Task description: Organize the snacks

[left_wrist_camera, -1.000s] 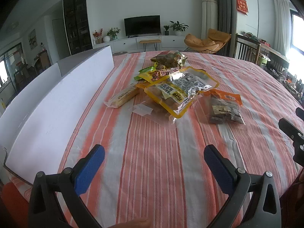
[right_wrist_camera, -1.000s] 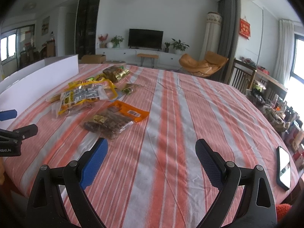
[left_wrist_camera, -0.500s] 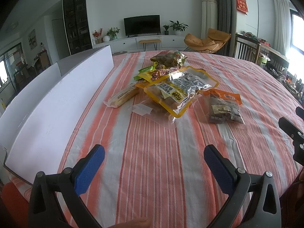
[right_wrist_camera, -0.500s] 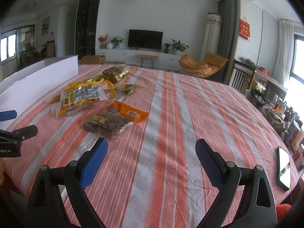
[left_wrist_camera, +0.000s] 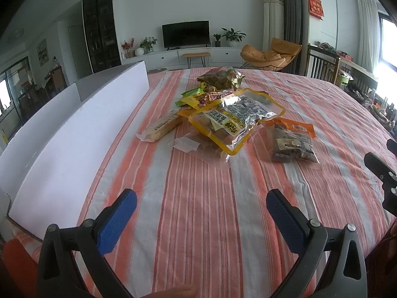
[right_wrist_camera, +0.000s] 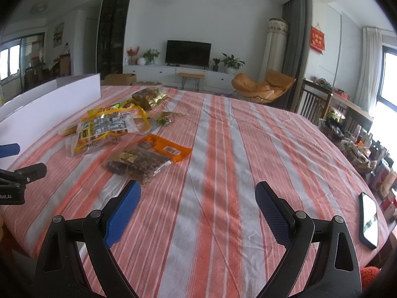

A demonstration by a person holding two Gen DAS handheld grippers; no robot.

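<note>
Several snack packs lie in a loose pile on the striped tablecloth [left_wrist_camera: 198, 198]. A large yellow-edged clear bag [left_wrist_camera: 233, 121] sits in the middle, an orange-topped bag of dark snacks [left_wrist_camera: 291, 139] to its right, a long biscuit pack [left_wrist_camera: 162, 126] to its left, and a foil bag [left_wrist_camera: 220, 77] behind. My left gripper [left_wrist_camera: 198, 213] is open and empty, short of the pile. My right gripper [right_wrist_camera: 198, 206] is open and empty, just before the orange-topped bag [right_wrist_camera: 148, 156]. The yellow-edged bag [right_wrist_camera: 109, 126] also shows in the right wrist view.
A long white box [left_wrist_camera: 74, 134] stands along the table's left side, also seen in the right wrist view [right_wrist_camera: 49, 101]. A phone [right_wrist_camera: 369, 219] lies near the table's right edge. Chairs and cluttered shelves [right_wrist_camera: 357, 139] stand beyond the right side.
</note>
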